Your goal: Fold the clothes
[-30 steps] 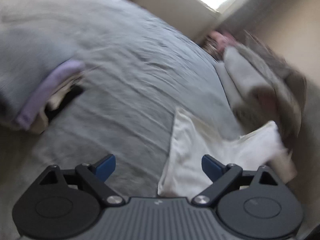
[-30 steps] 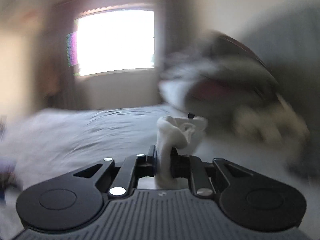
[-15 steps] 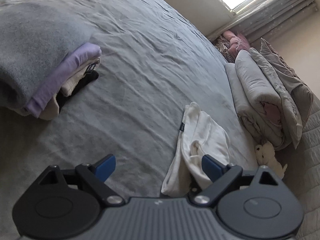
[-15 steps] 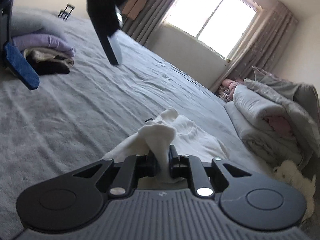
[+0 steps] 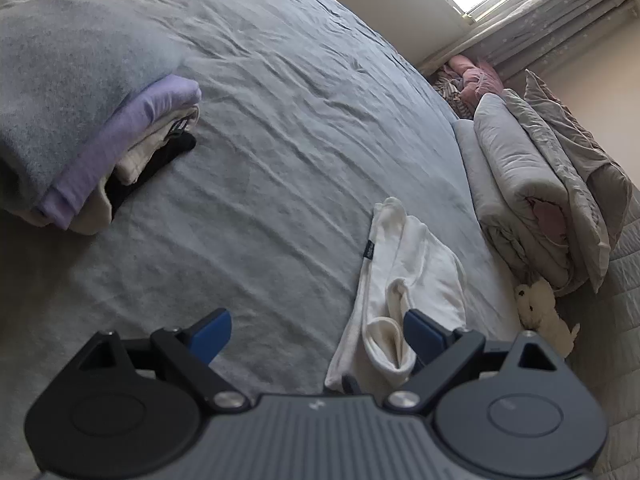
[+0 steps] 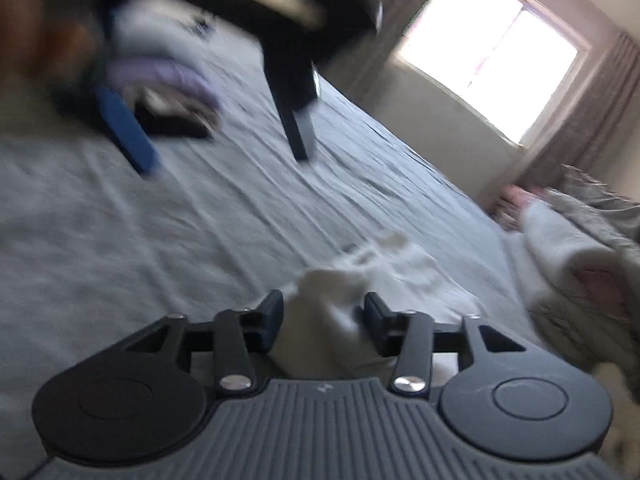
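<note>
A white garment (image 5: 404, 272) lies loosely folded on the grey bed sheet (image 5: 280, 120), with a small dark label on its left edge. My left gripper (image 5: 318, 332) hovers open just above the sheet, and its right blue pad is beside the garment's near end. In the blurred right wrist view, my right gripper (image 6: 324, 304) has its jaws opening. A bunched part of the white garment (image 6: 320, 320) stands between them, and the pads look to be coming off it. The left gripper (image 6: 224, 158) also shows at the upper left of that view.
A stack of folded clothes (image 5: 120, 140), lavender on cream and black, sits at the left under a grey blanket. A rolled duvet (image 5: 520, 184) and a small plush toy (image 5: 540, 308) lie along the right. Pink laundry (image 5: 472, 76) is under the window (image 6: 492, 52).
The right gripper's jaws, clamped on the white bunch before, have spread apart, and its view has rolled and dropped toward the bed. The left gripper has stayed open and barely shifted.
</note>
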Demonstrator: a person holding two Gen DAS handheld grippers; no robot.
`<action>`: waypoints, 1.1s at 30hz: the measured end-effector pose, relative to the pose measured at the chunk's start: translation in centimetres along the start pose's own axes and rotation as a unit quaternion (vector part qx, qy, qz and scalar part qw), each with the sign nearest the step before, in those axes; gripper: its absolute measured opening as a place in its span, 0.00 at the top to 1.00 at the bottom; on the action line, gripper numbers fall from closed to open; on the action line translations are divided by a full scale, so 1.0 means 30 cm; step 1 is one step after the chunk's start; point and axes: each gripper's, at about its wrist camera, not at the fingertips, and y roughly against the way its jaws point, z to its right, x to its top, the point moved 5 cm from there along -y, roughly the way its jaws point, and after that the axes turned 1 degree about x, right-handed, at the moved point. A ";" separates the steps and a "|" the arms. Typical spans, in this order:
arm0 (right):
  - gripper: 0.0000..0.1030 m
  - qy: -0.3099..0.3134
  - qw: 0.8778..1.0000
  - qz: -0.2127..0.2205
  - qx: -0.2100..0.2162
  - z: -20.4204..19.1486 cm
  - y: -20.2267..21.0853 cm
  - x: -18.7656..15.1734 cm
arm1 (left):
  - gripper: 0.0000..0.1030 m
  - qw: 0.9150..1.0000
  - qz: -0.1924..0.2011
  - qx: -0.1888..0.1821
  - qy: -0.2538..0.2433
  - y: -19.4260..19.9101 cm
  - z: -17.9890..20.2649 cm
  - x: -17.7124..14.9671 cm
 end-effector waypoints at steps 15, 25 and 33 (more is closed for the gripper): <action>0.55 -0.015 1.000 0.003 0.023 0.144 0.049 -0.039 | 0.13 0.998 -0.003 -0.025 -0.054 -0.071 0.102 -0.080; 0.85 -0.121 0.991 0.028 -0.040 0.103 0.042 -0.031 | 0.39 0.997 -0.005 -0.066 -0.042 -0.086 0.119 -0.088; 0.83 -0.099 0.995 -0.015 -0.006 0.070 -0.003 -0.061 | 0.38 0.996 0.000 -0.038 -0.080 -0.167 0.154 -0.126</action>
